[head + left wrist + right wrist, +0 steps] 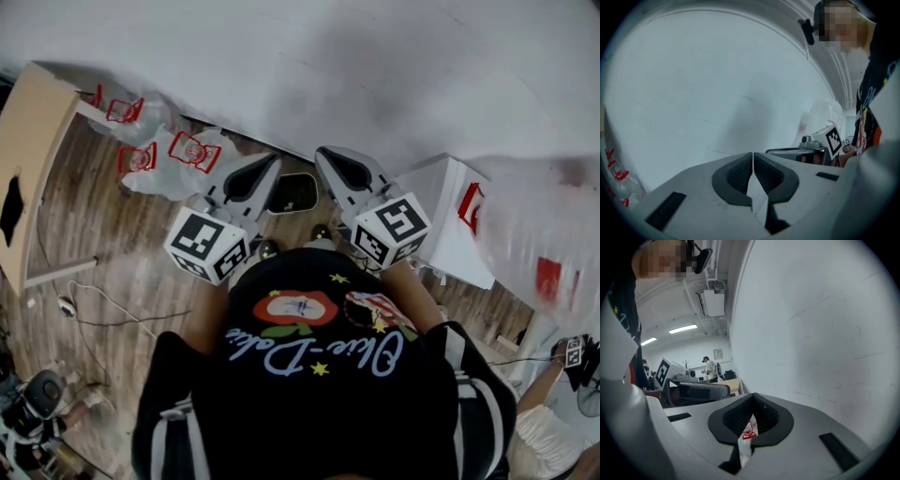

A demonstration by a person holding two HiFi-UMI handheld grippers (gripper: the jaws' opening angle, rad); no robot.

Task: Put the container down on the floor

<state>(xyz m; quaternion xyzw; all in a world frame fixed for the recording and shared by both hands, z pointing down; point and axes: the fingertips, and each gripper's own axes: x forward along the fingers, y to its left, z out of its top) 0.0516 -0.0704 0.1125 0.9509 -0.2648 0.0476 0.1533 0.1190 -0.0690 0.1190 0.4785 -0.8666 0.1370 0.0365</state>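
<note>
Red-printed plastic film [749, 430] is pinched in my right claw [753, 399]; my left claw [753, 157] is clamped on a pale thin sheet [757, 192], both facing a white wall [375, 66].

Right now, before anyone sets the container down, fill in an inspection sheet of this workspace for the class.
Surface: wooden plank floor.
Job's things: container, a dark rounded shape hanging between the two gripper tips, not yet set down as far as the head view shows.
Clutter: clear plastic bags with red print by the wall; white box; wooden table.
Grippers: left gripper shut on a thin white edge; right gripper shut on a thin edge with red print. Both edges are apparently the container's rim.
Cables: thin cable lying across the floor at the left.
Surroundings: white wall; another person at the lower right.
</note>
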